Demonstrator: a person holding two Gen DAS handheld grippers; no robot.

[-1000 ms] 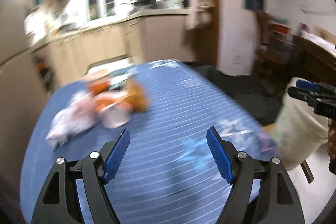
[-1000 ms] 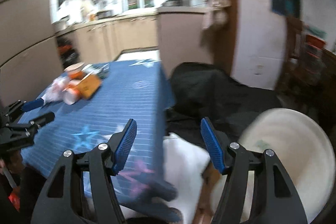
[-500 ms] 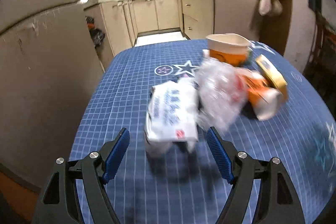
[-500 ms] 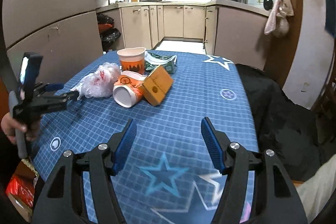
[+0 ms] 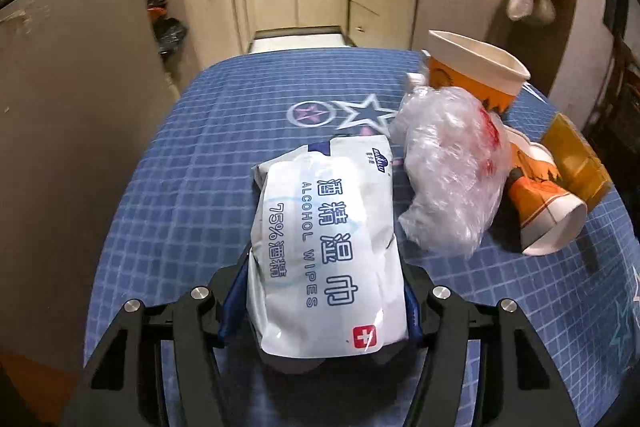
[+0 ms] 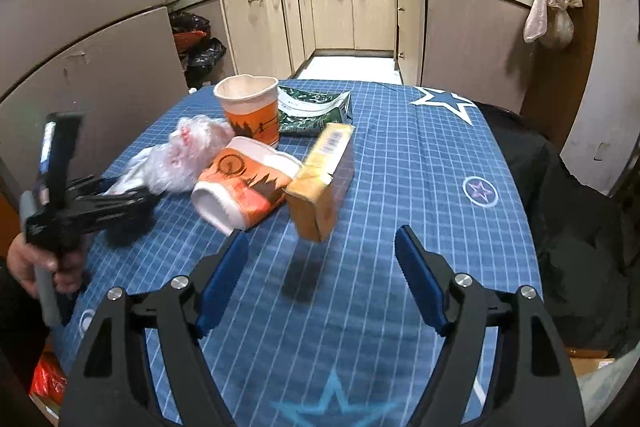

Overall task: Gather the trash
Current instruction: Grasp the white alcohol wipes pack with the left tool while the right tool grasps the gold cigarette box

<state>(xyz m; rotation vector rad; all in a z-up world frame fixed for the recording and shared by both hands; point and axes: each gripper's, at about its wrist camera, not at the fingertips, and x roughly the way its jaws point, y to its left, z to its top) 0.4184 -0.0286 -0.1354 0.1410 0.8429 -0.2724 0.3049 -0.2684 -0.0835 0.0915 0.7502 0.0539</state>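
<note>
On the blue checked tablecloth (image 6: pixel 400 155) the trash is sitting in 1 loose cluster, and nothing visible has been cleared yet, so this looks like the very start of collecting. The left gripper (image 5: pixel 320 291) is closing its jaws around the near end of the alcohol wipes pack (image 5: pixel 324 235); the pack is lying flat between the blue pads (image 5: pixel 232 303), though whether they are pressing yet I cannot tell. Just right of it, the crumpled clear plastic bag (image 5: pixel 448 171) is touching the tipped orange paper cup (image 5: pixel 548 211), with an upright orange cup (image 5: pixel 472 75) behind. The right gripper (image 6: pixel 320 275) is opening its jaws over bare cloth, nothing between them, aimed toward the yellow box (image 6: pixel 324 179). A dark green packet (image 6: pixel 312 109) is waiting too. By my count, 6 pieces are left.
</note>
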